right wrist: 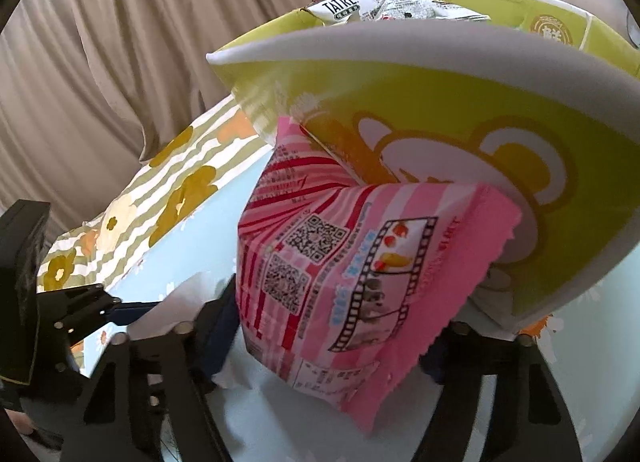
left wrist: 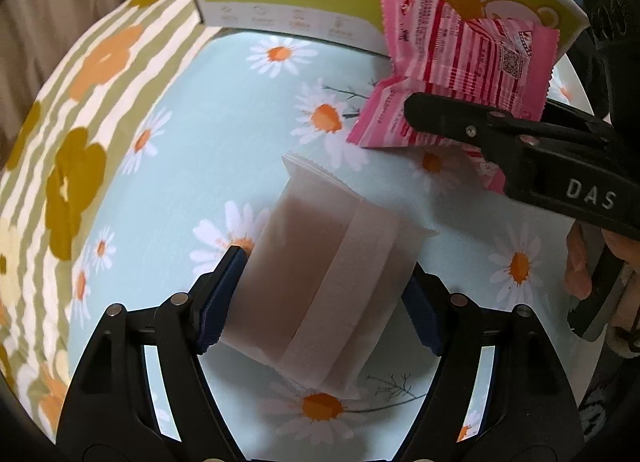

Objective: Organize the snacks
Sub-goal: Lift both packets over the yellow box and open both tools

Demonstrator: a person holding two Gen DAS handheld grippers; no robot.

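Left gripper (left wrist: 320, 298) pinches the frosted packet (left wrist: 320, 282) by its flat sides over the daisy cloth (left wrist: 208, 134). Right gripper (right wrist: 328, 338) clamps the pink packet (right wrist: 360, 262) just beside the green box (right wrist: 440, 134). Both look light, crinkly and probably slippery, so hold mid-body.

Pink snack packet (right wrist: 352, 282) clamped between the right gripper (right wrist: 332, 338) fingers, raised against the green box (right wrist: 440, 122) flap above a flowered tablecloth (right wrist: 168, 202).

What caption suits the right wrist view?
Right gripper holds pink snack packet beside green carton containing other snacks.
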